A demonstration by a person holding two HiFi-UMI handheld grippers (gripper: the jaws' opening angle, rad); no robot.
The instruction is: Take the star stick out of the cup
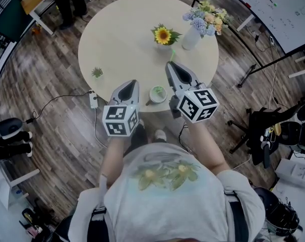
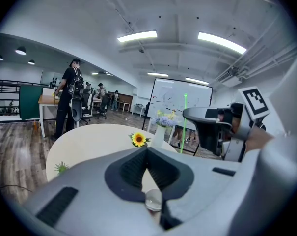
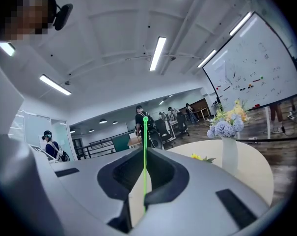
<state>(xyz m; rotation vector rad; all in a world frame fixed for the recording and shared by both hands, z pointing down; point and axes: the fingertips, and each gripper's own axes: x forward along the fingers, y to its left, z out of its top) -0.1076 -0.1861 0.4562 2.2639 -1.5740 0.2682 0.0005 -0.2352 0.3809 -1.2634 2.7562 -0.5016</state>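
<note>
The star stick point(image 1: 173, 54) is a thin green rod. My right gripper point(image 1: 169, 63) is shut on its lower part and holds it over the round table point(image 1: 117, 39), up and clear of the cup. In the right gripper view the star stick point(image 3: 145, 136) rises straight up from between the closed jaws of my right gripper point(image 3: 145, 150). The cup point(image 1: 158, 93), pale with green inside, stands near the table's front edge between both grippers. My left gripper point(image 1: 134, 82) hovers left of the cup with its jaws together and nothing visible between them. The left gripper view shows my right gripper point(image 2: 187, 114) with the star stick point(image 2: 184, 124).
On the table stand a sunflower pot point(image 1: 163, 36), a white vase of flowers point(image 1: 192, 37) at the far right, and a small green plant point(image 1: 97, 72) at the left. Chairs, desks and a whiteboard point(image 1: 273, 9) surround the table; a person stands at the far left.
</note>
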